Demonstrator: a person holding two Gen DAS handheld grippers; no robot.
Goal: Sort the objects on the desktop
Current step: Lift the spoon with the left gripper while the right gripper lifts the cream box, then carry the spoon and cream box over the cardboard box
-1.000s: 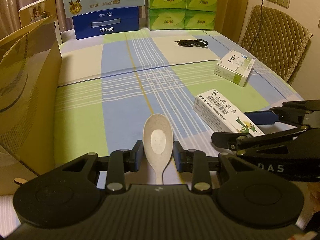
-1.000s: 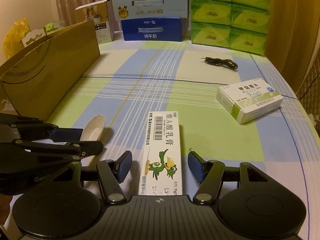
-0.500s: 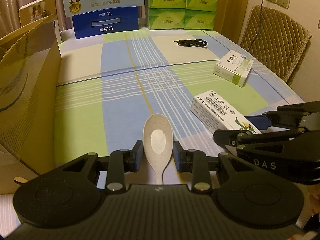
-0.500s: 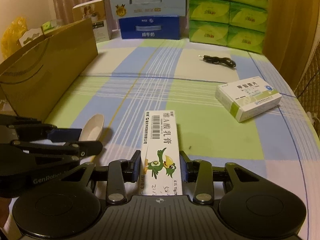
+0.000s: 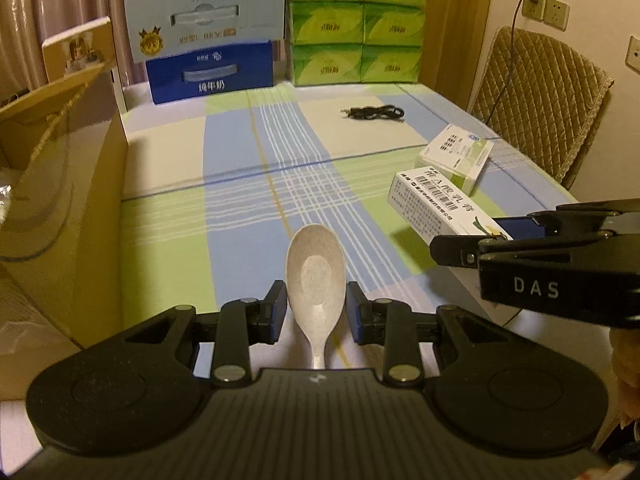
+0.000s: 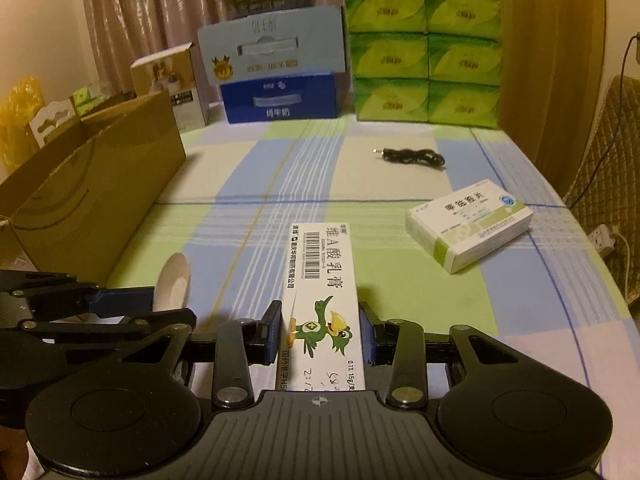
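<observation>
My left gripper is shut on a beige speckled spoon, bowl pointing forward, held above the checked tablecloth. My right gripper is shut on a long white ointment box with a green bird drawing, lifted off the cloth. In the left wrist view the ointment box sits at the right in the right gripper. In the right wrist view the spoon and left gripper are at the left.
A white and green medicine box lies at the right, a black cable beyond it. An open brown cardboard box stands along the left. Blue milk cartons and green tissue packs line the back. A quilted chair stands right.
My right gripper closed on the ointment box and lifted it off the cloth. My left gripper, holding the spoon, also rose.
</observation>
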